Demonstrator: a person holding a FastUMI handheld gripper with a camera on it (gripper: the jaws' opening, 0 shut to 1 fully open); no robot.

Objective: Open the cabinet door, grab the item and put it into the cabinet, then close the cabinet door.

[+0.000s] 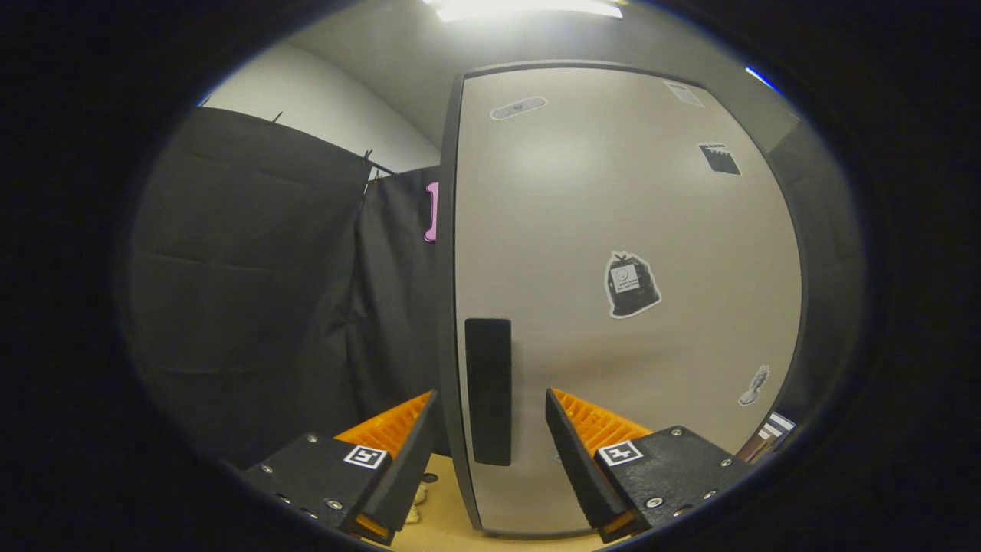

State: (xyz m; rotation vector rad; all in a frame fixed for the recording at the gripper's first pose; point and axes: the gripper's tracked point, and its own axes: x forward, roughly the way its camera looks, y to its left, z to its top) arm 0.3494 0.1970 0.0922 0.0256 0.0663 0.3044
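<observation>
Close view of a cabinet door (613, 230), pale grey, dark-edged, shut flush in its frame. Dark rectangular handle (488, 391) set upright near the door's left edge, low on the panel. Gripper (490, 406) held just before the door, fingers spread wide apart and gripping nothing. Handle seen in the gap between the two fingers, slightly nearer the left one; contact between fingertips and door or handle cannot be told. Left finger (406, 437) lying outside the door's left edge, in front of the black cloth; right finger (571, 441) lying over the door panel, right of the handle.

On the door face: a bag-shaped sticker (631, 284) above and right of the handle, well beyond the fingers; a small dark sticker (720, 159) near the upper right corner; an oval sticker (518, 108) near the top edge; a small pale sticker (755, 386) low at the right.

Left of the cabinet: black cloth wall (253, 291) hung from clips. Below the fingers: pale wooden surface (444, 521) at the foot of the door. Overhead: ceiling light (529, 8).

Item to be stored: location cannot be told.
</observation>
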